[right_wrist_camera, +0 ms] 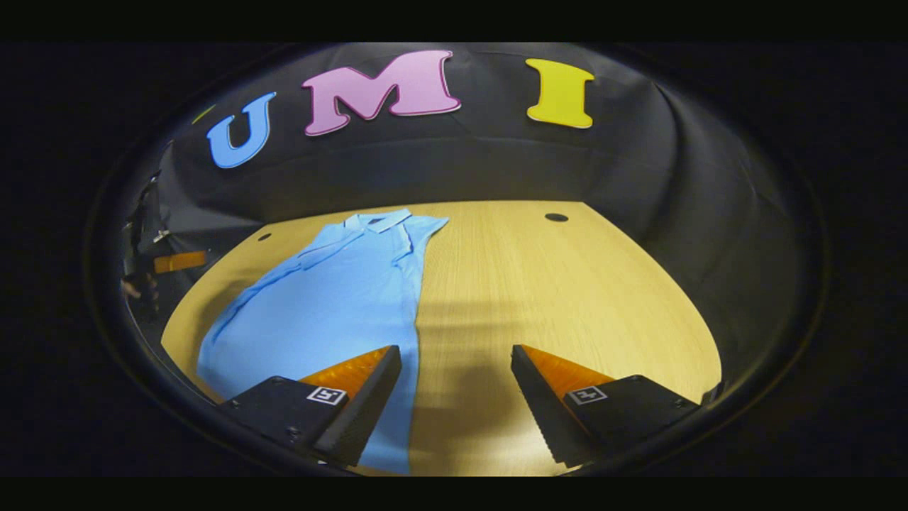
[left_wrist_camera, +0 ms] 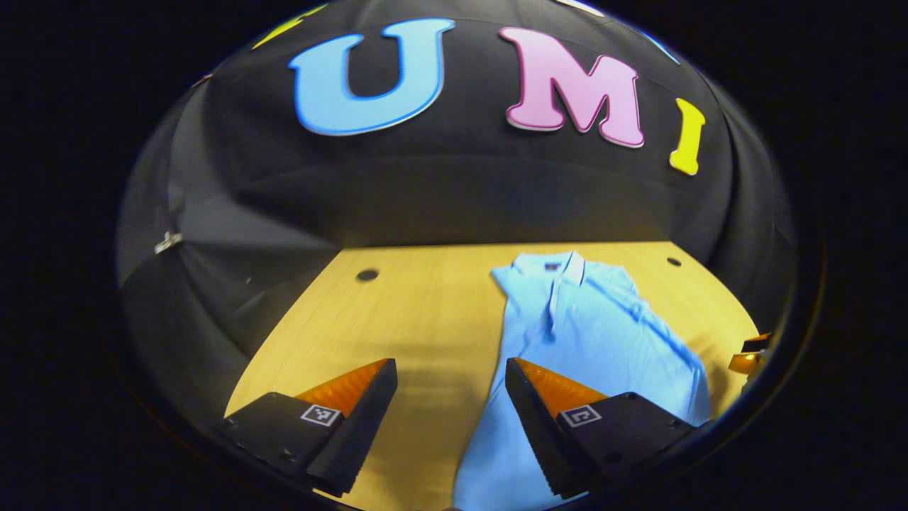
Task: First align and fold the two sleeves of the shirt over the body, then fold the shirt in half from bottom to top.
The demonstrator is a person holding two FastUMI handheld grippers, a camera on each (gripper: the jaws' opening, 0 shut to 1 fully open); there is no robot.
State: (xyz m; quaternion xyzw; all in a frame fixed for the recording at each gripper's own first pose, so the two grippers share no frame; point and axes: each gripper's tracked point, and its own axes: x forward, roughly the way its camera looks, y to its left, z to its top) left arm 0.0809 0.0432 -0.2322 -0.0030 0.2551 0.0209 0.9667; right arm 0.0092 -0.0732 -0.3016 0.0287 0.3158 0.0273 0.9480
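A light blue polo shirt (left_wrist_camera: 589, 333) lies flat on the wooden table (left_wrist_camera: 425, 319), collar (left_wrist_camera: 550, 264) toward the far wall. Its outline is long and narrow, with folded ridges along both sides. My left gripper (left_wrist_camera: 450, 365) hovers open over the table near the shirt's lower left edge, and one finger overlaps the cloth. In the right gripper view the shirt (right_wrist_camera: 333, 298) runs from the collar (right_wrist_camera: 376, 221) down to the near edge. My right gripper (right_wrist_camera: 455, 351) is open above the shirt's lower right edge. Nothing is between the fingers of either gripper.
The table has round cable holes at the back (left_wrist_camera: 367, 275) (left_wrist_camera: 673, 262) (right_wrist_camera: 556, 217). Bare wood (right_wrist_camera: 567, 298) stretches beside the shirt. The other gripper shows at the right edge (left_wrist_camera: 752, 355) and at the far left (right_wrist_camera: 177, 261), with a hand (right_wrist_camera: 131, 287).
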